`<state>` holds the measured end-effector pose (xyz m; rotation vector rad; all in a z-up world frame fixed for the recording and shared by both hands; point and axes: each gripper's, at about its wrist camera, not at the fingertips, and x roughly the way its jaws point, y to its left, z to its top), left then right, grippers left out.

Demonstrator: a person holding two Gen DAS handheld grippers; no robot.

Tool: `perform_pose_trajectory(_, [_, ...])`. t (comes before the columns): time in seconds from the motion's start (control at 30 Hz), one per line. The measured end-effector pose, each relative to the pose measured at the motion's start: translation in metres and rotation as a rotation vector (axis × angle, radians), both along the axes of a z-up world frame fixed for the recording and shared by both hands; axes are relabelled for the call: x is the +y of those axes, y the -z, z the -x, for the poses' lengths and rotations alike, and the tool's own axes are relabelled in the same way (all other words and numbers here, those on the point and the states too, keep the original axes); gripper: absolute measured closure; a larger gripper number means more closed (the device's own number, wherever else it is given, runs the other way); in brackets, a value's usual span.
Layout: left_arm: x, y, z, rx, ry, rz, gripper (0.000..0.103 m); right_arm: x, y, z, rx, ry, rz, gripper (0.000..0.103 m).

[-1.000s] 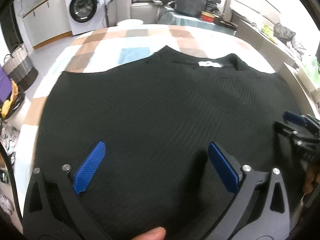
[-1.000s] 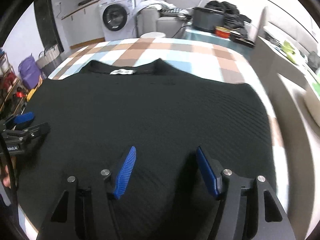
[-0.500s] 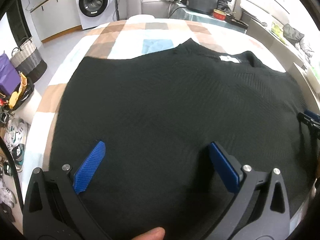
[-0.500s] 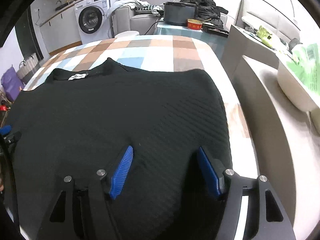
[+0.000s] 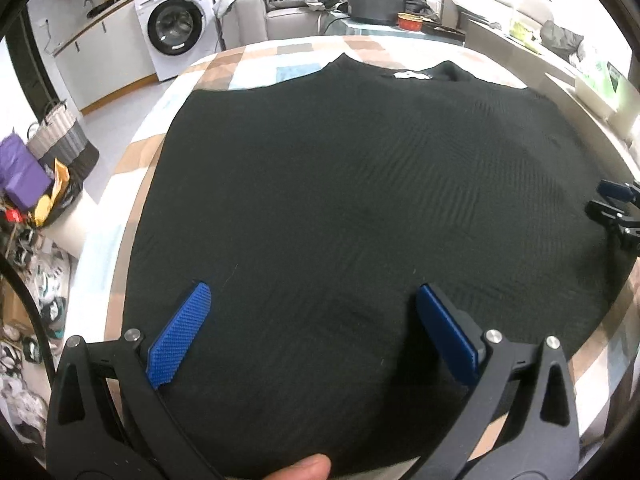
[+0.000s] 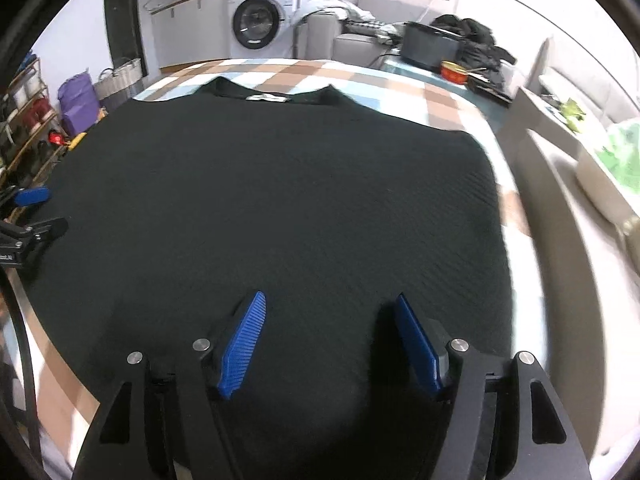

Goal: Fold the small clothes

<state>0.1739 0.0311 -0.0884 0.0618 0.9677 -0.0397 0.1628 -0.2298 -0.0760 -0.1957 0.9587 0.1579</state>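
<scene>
A bench (image 5: 132, 240) covered with a checked cloth in brown, white and pale blue carries a black sweater (image 5: 360, 200) spread flat over most of it. Behind it stand a washing machine (image 5: 176, 28), a grey sofa (image 5: 280, 16) heaped with laundry, and a low table with a dark pot (image 5: 376, 0) and a red bowl (image 5: 410, 22). Baskets and a purple bag (image 5: 20, 168) sit on the floor to the left.

The left gripper (image 5: 312, 320) hangs over the sweater's near hem with its blue pads wide apart, nothing between them; whether they touch the knit cannot be told. The right gripper (image 6: 328, 328) is likewise released, its jaws spread a little less widely over the near hem, grasping nothing.

The sweater's collar, with a white label (image 6: 266, 98), points away toward the far edge of the bench, its hem toward the grippers, so its length runs near to far.
</scene>
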Motion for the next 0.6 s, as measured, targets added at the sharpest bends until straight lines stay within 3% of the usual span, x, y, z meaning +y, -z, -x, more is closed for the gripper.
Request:
perform_pose_trajectory(0.13, [-0.005,-0.005,0.012,-0.014,-0.009,0.006,0.001,-0.012,-0.008,0.015,-0.007,0.057,-0.046,0.034])
perform_pose_trajectory(0.27, [-0.032,-0.011,0.022,-0.020,0.089,0.092,0.001,0.024,-0.018,0.027,-0.026,-0.036,-0.090,0.034])
perform_pose_trajectory(0.33, [-0.047,-0.004,0.027,-0.020,0.122,0.040,0.001,0.046,-0.015,0.033,-0.023,-0.114,-0.082,0.034])
perform_pose_trajectory(0.4, [-0.050,0.004,0.031,-0.001,0.125,-0.004,0.000,0.058,-0.002,0.037,0.000,-0.158,-0.010,0.035])
perform_pose_trajectory(0.47, [-0.039,0.004,0.039,-0.009,0.109,0.024,0.000,0.051,0.000,0.045,-0.033,-0.167,-0.006,0.034])
perform_pose_trajectory(0.6, [-0.014,0.003,0.055,-0.012,0.053,0.009,0.000,0.011,0.000,0.056,-0.017,-0.083,-0.012,0.033])
